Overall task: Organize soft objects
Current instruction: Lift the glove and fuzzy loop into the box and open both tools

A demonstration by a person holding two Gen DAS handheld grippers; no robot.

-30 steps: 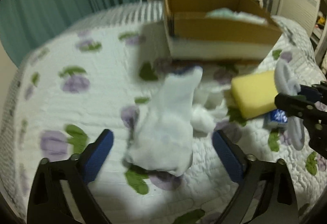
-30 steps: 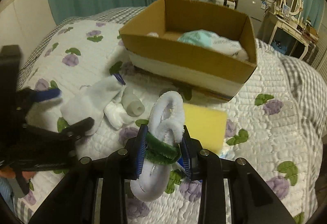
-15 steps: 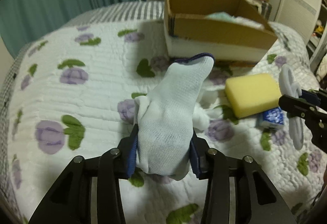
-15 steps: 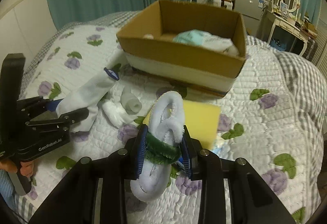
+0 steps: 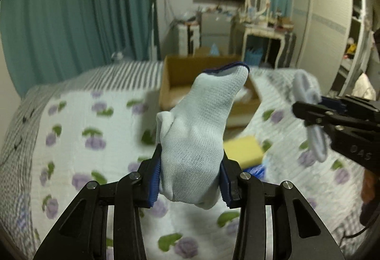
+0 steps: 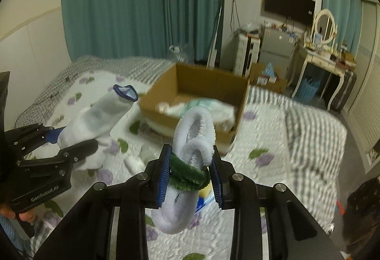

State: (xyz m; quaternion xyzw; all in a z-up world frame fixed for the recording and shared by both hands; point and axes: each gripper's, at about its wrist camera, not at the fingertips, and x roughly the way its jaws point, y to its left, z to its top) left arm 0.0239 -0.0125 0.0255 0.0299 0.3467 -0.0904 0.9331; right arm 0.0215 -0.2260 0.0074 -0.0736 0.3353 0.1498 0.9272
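My left gripper [image 5: 190,179] is shut on a pale blue sock [image 5: 201,132] with a dark blue cuff and holds it up above the bed; the sock also shows in the right wrist view [image 6: 99,115]. My right gripper [image 6: 190,177] is shut on a fluffy white and green chenille loop [image 6: 193,139], lifted off the quilt; the loop also shows in the left wrist view [image 5: 308,117]. An open cardboard box [image 6: 197,91] with pale green and white soft things inside stands on the bed ahead of both grippers.
A yellow sponge [image 5: 244,149] and a blue packet [image 5: 257,168] lie on the flowered quilt [image 5: 83,141] below the grippers. A small white bottle [image 6: 147,153] and white cloth lie left of the box. A dressing table, fridge and wardrobe stand behind the bed.
Both grippers have risen and tilted up, carrying the sock and the chenille loop higher above the quilt. The box now sits lower and farther in both views.
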